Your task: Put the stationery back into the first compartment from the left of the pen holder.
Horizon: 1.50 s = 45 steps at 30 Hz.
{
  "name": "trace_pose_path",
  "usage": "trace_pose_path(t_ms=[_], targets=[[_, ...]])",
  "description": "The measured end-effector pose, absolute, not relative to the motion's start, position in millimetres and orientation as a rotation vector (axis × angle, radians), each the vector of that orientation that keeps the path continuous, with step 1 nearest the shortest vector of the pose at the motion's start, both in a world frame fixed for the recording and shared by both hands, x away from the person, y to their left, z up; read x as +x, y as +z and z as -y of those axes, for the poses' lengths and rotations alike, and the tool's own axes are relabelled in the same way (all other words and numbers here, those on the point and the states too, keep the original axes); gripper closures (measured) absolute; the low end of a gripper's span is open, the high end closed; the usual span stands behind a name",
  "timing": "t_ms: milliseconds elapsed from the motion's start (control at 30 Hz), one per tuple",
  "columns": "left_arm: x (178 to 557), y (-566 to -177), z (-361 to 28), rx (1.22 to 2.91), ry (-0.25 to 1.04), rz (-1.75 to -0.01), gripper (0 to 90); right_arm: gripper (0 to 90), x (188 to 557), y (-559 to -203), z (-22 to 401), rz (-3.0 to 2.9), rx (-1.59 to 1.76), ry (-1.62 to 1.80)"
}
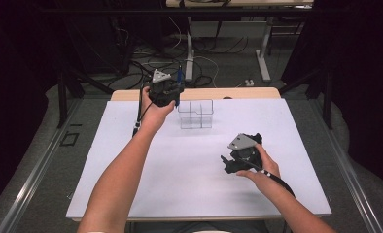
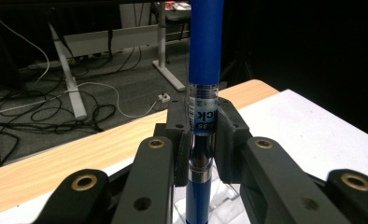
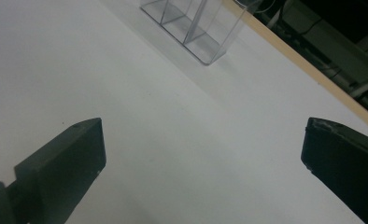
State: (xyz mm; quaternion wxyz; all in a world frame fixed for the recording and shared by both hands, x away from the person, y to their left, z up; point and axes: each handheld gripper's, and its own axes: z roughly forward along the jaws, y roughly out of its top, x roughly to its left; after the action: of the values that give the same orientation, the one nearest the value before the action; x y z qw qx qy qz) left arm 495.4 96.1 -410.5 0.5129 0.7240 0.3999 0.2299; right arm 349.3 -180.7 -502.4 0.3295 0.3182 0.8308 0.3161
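Observation:
A blue pen stands upright between the jaws of my left gripper, which is shut on its clear middle section. In the high view that left gripper is raised at the table's far side, just left of a clear plastic organizer with several compartments, and the pen sticks up from it. My right gripper hovers low over the white mat at centre right, its jaws wide open with nothing between them. The right gripper looks toward the clear organizer.
A white mat covers the wooden table. Beyond the far edge lie floor cables and desk legs. Metal rails run along both sides of the table.

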Motion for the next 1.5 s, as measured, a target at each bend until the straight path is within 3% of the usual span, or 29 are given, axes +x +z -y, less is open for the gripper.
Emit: trace_pose_path(t_ms=[533, 1500], targets=[[514.3, -429.6, -85.6, 1.699, 0.570, -0.990, 78.6, 0.0, 360.4, -505.5, 199.8, -2.151, 1.206, 1.035], [526.8, -456.9, -76.6, 1.733, 0.573, -1.072, 78.5, 0.0, 360.2, -509.7, 200.8, -2.143, 1.233, 1.050]])
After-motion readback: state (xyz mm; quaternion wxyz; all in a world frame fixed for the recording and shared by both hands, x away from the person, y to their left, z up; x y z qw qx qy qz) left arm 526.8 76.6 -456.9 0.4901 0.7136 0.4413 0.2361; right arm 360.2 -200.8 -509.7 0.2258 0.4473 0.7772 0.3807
